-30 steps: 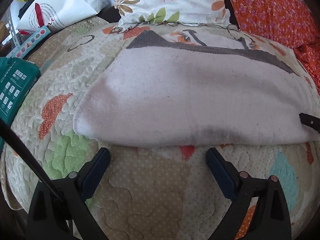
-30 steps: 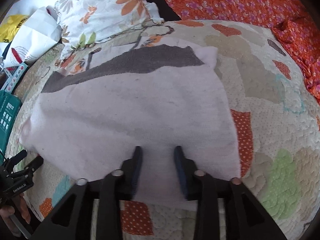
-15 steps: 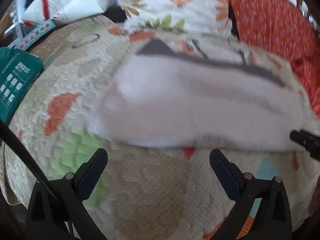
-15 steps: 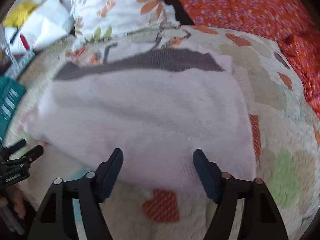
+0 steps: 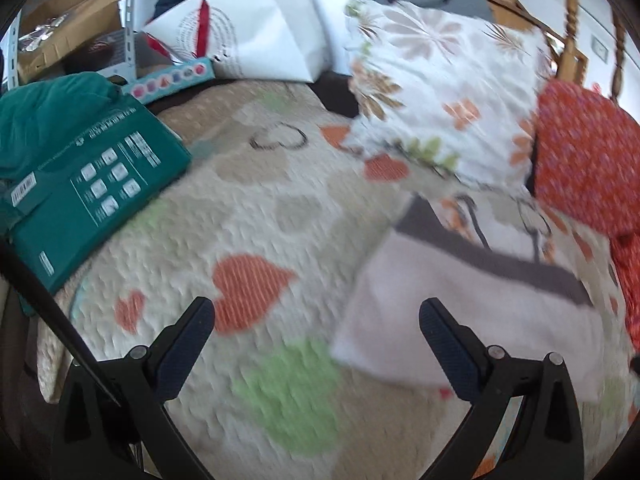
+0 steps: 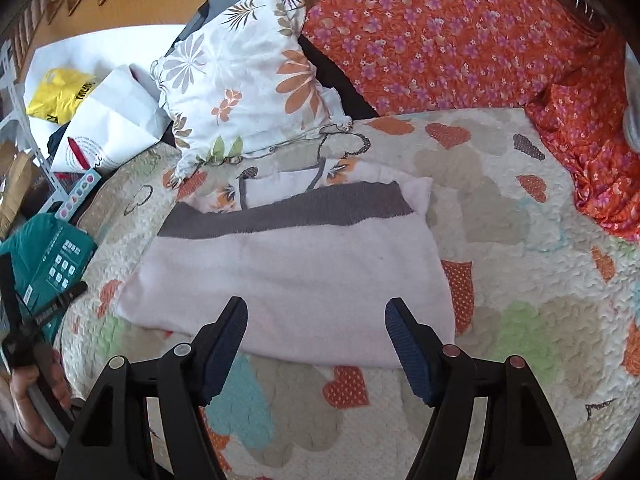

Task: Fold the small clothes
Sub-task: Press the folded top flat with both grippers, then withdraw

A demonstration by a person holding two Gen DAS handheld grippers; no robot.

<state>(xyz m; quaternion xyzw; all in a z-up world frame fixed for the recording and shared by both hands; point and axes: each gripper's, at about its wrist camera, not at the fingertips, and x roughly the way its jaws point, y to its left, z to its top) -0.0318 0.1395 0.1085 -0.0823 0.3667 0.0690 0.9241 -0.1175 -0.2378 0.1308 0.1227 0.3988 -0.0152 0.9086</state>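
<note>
Left wrist view: the left gripper [image 5: 312, 320] hangs over the quilt [image 5: 256, 208] with its jaws spread wide and nothing between them. The folded white garment [image 5: 460, 320] with a grey band lies to the right, its near left corner just behind the right-hand finger [image 5: 448, 344]. The picture is smeared, so I cannot tell how crisp that corner is. Far left sit a green box [image 5: 92, 196] and a white paper bag [image 5: 256, 36]; a floral pillow [image 5: 444, 92] stands at the far side, close to the garment's far edge.

The risk here, as I judge it: if this gripper comes down again off to the left, it would pinch quilt instead of cloth. A grab at the smeared corner could also catch only the top layer and peel the fold open.

Right wrist view: the right gripper [image 6: 316, 320] has its jaws wide apart too, empty, poised above the garment's [image 6: 288, 276] near edge. The garment lies flat in the middle of the quilt [image 6: 520, 240], grey band on the far side, with another printed piece of cloth [image 6: 280, 188] tucked beyond it against the pillow [image 6: 244, 80]. At the far left a hand [image 6: 32, 396] holds the other gripper.

A second fold toward the far side might drag that printed cloth along or bump the pillow. Thick cloth like this may also spring open if released without pressing.
</note>
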